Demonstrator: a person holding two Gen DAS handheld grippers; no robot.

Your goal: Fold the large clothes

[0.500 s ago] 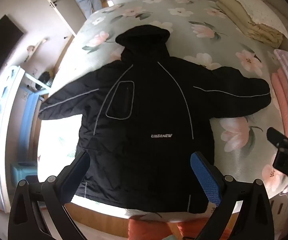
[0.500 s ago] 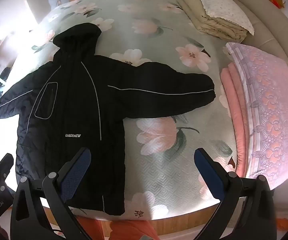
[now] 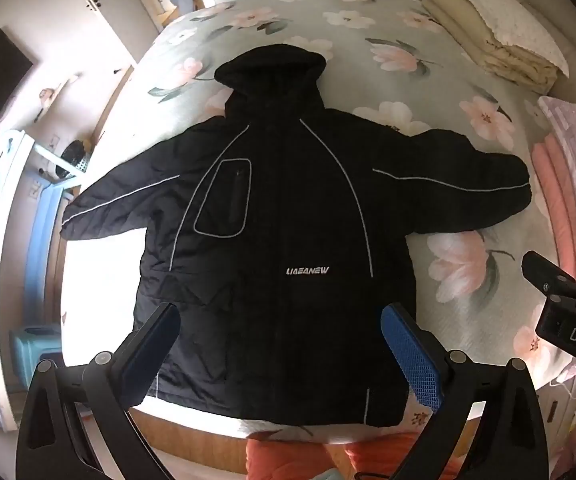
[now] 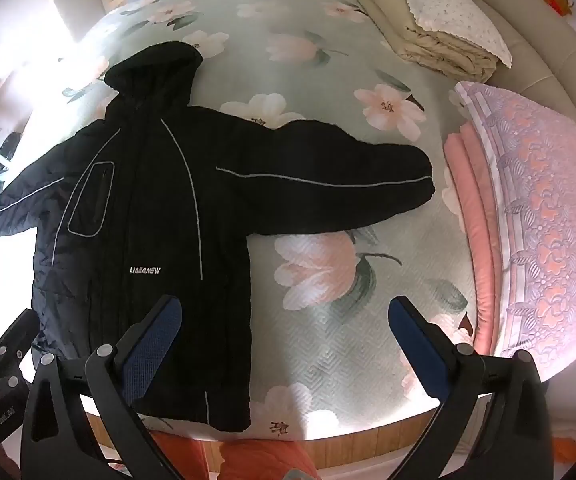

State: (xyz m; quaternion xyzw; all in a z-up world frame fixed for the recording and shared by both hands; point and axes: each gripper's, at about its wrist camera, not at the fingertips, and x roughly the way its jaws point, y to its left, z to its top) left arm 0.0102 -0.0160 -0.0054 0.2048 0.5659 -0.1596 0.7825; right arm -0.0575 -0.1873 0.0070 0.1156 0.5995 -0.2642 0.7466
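Note:
A black hooded jacket (image 3: 280, 216) with grey piping lies flat and face up on the floral bed (image 3: 459, 92), hood away from me, both sleeves spread out, hem at the near edge. It also shows in the right wrist view (image 4: 148, 220). My left gripper (image 3: 284, 344) is open and empty, held above the jacket's hem. My right gripper (image 4: 284, 332) is open and empty, above the bed just right of the jacket's body. The right gripper also shows at the right edge of the left wrist view (image 3: 567, 300).
A folded cream quilt (image 4: 431, 20) lies at the bed's far right corner. A folded pink and lilac blanket (image 4: 527, 208) lies along the right side. The bed's wooden near edge (image 4: 327, 444) runs below the jacket. Pale blue furniture (image 3: 44, 216) stands left of the bed.
Both views have barely shifted. The jacket lies the same and both grippers stay open.

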